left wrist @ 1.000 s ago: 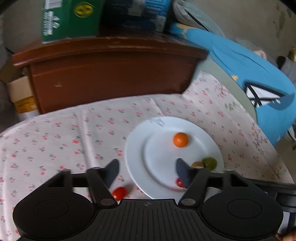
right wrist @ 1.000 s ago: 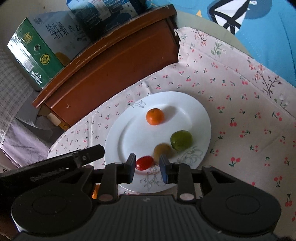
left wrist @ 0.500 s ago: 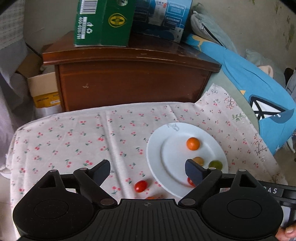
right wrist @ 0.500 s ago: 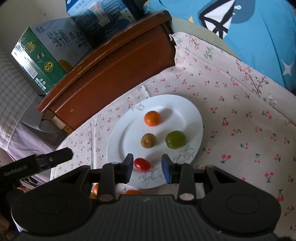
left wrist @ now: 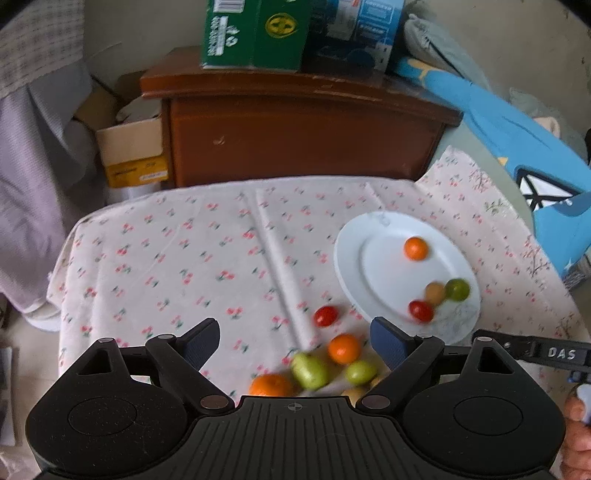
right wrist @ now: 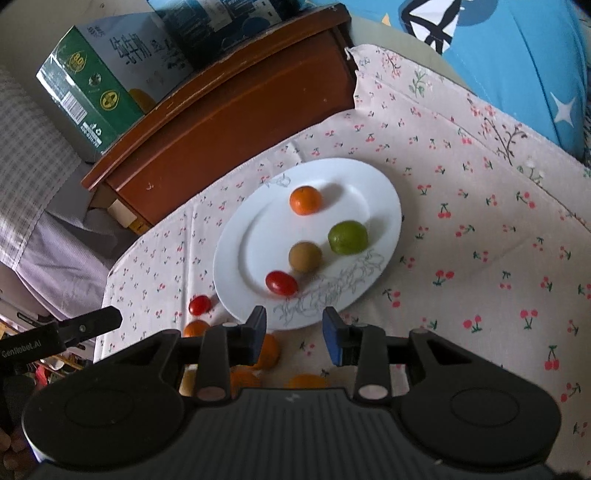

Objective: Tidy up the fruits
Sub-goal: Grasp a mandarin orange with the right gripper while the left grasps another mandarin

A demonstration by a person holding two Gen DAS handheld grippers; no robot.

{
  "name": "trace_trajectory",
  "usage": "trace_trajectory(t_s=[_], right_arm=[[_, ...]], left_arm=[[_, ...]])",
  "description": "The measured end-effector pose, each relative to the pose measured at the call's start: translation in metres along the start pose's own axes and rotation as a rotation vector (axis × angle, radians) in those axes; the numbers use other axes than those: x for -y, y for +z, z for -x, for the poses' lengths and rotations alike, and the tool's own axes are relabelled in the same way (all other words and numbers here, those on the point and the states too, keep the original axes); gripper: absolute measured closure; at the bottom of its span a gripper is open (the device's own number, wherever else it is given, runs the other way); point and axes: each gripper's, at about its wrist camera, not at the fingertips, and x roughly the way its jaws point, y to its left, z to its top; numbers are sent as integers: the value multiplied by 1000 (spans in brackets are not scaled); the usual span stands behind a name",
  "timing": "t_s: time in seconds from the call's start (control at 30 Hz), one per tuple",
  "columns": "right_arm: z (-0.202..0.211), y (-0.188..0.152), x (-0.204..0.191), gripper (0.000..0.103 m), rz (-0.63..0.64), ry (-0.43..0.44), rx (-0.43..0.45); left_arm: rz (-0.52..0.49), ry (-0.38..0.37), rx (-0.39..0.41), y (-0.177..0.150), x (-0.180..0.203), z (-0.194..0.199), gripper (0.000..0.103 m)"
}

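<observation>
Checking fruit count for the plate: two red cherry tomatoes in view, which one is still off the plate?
The cherry tomato lying on the cloth, beside the white plate rim. The other tomato sits on the plate, near the brown fruit.

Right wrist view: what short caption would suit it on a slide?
Empty right gripper hovers at the white plate holding an orange, lime, brown fruit and cherry tomato.

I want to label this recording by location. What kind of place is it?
Probably a bedroom in a home: a wooden cabinet with cartons on top, blue bedding beside it, and a cherry-print cloth under a white plate of fruit.
</observation>
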Motion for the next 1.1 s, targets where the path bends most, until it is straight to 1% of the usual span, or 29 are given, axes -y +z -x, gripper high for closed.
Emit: trace_trajectory(t_s=[0.17, 0.4, 0.47, 0.67, 0.9, 1.03, 1.1], right_arm=[[3, -7, 1, 68, 6, 1, -18], [8, -14, 6, 68, -13, 3, -33], [8, -16, 7, 68, -20, 7, -44], [3, -23, 5, 68, -11, -7, -78], [-4, -28, 5, 68, -12, -21, -109], [-9, -31, 8, 68, -38, -21, -136], [-10, -32, 8, 68, -36, -21, -133]], left_arm=[[24, 39, -44, -10, -13, -5, 13], [27, 59, -90, -20, -17, -14, 13], [26, 74, -101, -25, -17, -18, 13], [27, 111, -109, -32, -18, -26, 13], [70, 100, -83, -34, -24, -30, 15], [80, 90, -78, -35, -27, -32, 17], [78, 90, -87, -37, -26, -36, 20]])
